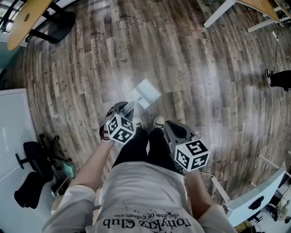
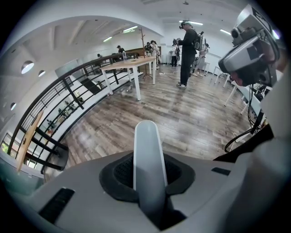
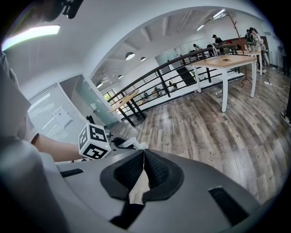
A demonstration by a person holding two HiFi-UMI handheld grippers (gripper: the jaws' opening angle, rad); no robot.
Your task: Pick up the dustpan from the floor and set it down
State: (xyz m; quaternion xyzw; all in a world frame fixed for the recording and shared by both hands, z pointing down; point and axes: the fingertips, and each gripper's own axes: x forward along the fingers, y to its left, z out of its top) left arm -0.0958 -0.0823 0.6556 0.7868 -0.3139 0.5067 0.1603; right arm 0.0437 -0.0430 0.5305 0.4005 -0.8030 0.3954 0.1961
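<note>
head view: weathered plank floor (image 1: 191, 68), white-legged table (image 1: 219, 12)

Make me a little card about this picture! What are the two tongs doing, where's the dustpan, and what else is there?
left tongs: shut on the dustpan's handle
dustpan: white, sticks out ahead of the left tongs, over the wooden floor
right tongs: shut, nothing between them
shoes: the person's, just behind the dustpan in the head view
table: wooden top, white legs, farther off across the room
</note>
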